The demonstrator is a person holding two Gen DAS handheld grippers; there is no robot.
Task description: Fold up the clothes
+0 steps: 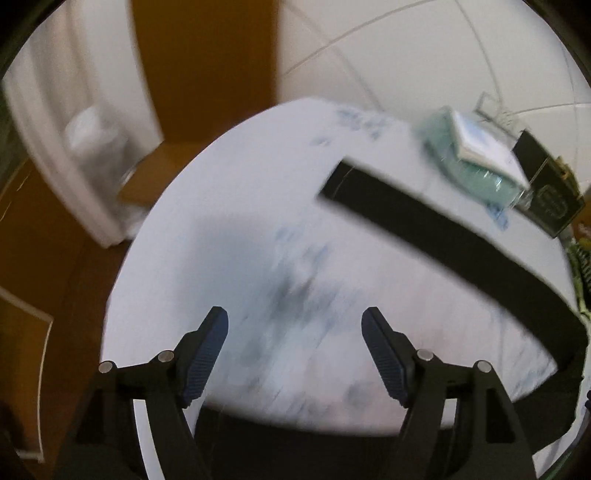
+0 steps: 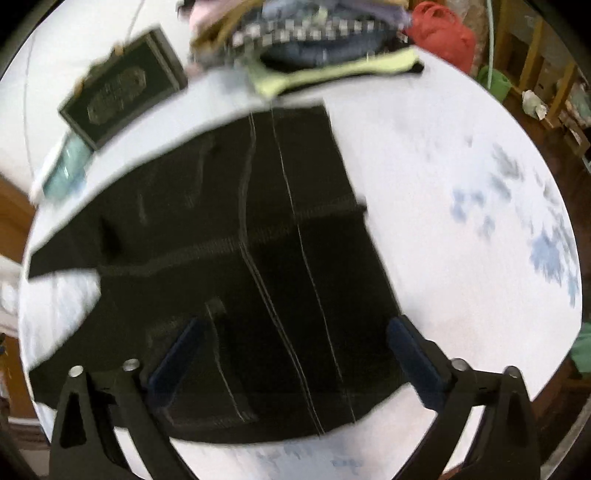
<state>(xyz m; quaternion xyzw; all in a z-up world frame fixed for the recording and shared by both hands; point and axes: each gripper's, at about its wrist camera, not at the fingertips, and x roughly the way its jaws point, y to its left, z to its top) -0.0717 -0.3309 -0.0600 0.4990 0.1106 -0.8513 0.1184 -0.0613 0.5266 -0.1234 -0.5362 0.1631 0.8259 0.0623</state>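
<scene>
A pair of black trousers [image 2: 236,258] with pale stitching lies folded on a white bed sheet with blue prints [image 2: 461,258]. One black leg [image 1: 424,225] runs across the sheet in the left wrist view. My right gripper [image 2: 295,347] is open above the trousers, its jaws wide apart and empty. My left gripper [image 1: 295,339] is open and empty above bare sheet [image 1: 258,221], with the trousers' edge just below it. Both views are blurred by motion.
A dark green book [image 2: 122,92] and a teal and white packet [image 2: 62,166] lie at the sheet's far edge. A pile of mixed clothes [image 2: 314,40] and a red bag [image 2: 439,33] lie beyond. Brown floor [image 1: 44,258] lies left of the bed.
</scene>
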